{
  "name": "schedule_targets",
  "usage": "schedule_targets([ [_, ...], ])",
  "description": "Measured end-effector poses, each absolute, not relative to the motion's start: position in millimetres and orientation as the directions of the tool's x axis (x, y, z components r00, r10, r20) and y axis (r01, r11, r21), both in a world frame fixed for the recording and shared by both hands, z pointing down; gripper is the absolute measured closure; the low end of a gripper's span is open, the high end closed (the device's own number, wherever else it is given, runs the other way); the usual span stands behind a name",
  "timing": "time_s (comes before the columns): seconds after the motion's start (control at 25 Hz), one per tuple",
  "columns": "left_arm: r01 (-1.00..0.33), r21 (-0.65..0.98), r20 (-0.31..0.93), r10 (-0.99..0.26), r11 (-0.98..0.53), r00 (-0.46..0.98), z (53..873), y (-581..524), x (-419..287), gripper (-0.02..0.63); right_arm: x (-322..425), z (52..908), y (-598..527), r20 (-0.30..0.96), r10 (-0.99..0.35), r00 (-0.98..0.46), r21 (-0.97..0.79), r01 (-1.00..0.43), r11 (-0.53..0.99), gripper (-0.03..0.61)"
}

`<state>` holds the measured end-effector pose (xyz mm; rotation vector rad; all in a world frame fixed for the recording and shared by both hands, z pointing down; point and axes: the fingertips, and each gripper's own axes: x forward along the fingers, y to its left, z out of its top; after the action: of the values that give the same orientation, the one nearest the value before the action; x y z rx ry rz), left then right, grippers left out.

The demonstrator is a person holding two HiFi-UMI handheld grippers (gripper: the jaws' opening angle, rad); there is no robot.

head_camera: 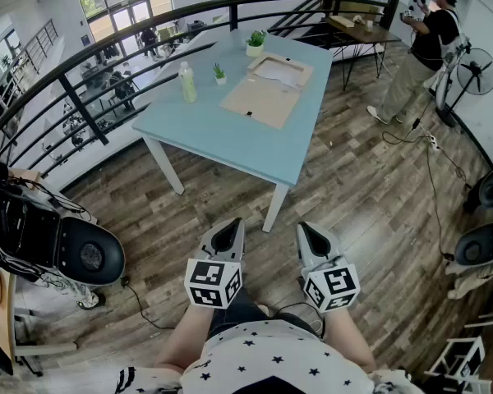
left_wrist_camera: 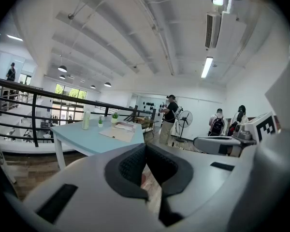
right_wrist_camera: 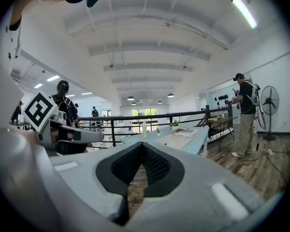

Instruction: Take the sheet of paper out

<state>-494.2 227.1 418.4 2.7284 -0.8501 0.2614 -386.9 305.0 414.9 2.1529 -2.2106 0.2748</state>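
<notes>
A light blue table (head_camera: 230, 130) stands ahead of me on the wood floor. On it lies a flat brown envelope (head_camera: 261, 100), and behind that an open brown folder with a white sheet of paper (head_camera: 277, 71) in it. Both grippers are held close to my body, well short of the table. My left gripper (head_camera: 227, 235) is shut with nothing in it, and my right gripper (head_camera: 313, 238) is shut and empty too. The table also shows in the left gripper view (left_wrist_camera: 82, 135) and in the right gripper view (right_wrist_camera: 195, 138), far beyond the closed jaws.
A pale green bottle (head_camera: 186, 82) and two small potted plants (head_camera: 255, 43) stand on the table. A black railing (head_camera: 107, 64) curves behind it. A person (head_camera: 423, 43) stands at the far right near a fan (head_camera: 476, 76). Black equipment (head_camera: 57, 245) sits at my left.
</notes>
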Motion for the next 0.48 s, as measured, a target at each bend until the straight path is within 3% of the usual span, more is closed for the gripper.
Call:
schedule_targets([
  [0.48, -0.578, 0.222, 0.228, -0.534, -0.786, 0.814, 406, 274, -507, 0.611, -403, 397, 351, 0.123, -0.991, -0.058, -0.079, -0.996, 0.049, 0.572],
])
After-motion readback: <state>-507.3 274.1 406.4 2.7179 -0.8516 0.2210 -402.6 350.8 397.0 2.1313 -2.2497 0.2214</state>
